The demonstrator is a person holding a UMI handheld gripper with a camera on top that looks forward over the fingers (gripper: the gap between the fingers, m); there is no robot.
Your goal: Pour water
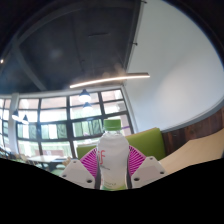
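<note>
The gripper [115, 168] pinches a clear bottle [113, 152], both pink pads [92, 163] pressed on its sides. The bottle stands upright, lifted. Behind the bottle is a green seat [150, 140], probably a sofa; windows [60, 118] beyond it.

Support: pale surface [190, 158], a strip beyond the fingers, beside green seat [150, 140] | Load on it: cannot be told | Bottle [113, 152]: not resting on it, carried in gripper [113, 172], both pads pressed against its sides.
</note>
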